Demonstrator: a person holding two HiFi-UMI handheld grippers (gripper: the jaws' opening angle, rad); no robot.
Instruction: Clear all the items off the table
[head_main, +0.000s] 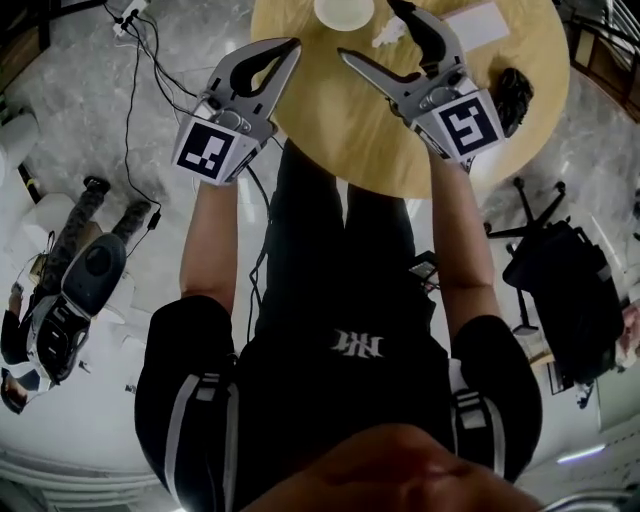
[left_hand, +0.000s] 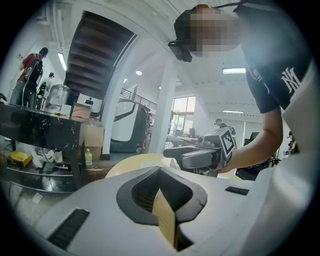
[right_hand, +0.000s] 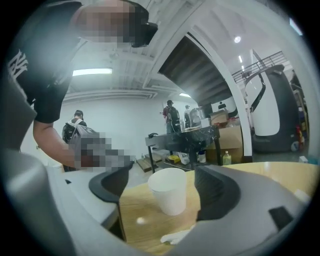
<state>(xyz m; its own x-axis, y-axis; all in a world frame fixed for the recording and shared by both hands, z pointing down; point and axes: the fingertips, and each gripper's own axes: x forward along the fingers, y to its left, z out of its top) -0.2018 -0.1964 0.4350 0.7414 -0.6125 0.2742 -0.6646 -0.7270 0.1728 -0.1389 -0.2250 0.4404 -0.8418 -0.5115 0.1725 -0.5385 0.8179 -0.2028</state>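
Observation:
A white paper cup (head_main: 344, 10) stands at the far side of the round wooden table (head_main: 350, 130). Beside it lie a crumpled tissue (head_main: 388, 35) and a flat white paper (head_main: 478, 25), and a black object (head_main: 513, 95) sits at the table's right edge. My right gripper (head_main: 375, 30) is open over the table, short of the cup. In the right gripper view the cup (right_hand: 170, 192) stands ahead between the spread jaws (right_hand: 165, 175) without touching either, and the tissue (right_hand: 177, 236) lies lower. My left gripper (head_main: 288, 48) hovers shut and empty over the table's left edge (left_hand: 161, 172).
Cables (head_main: 135, 90) trail over the marble floor at left, near a grey machine (head_main: 75, 300). A black office chair (head_main: 560, 280) stands right of the table. A dark counter with bottles (right_hand: 185, 137) and several people stand beyond the table.

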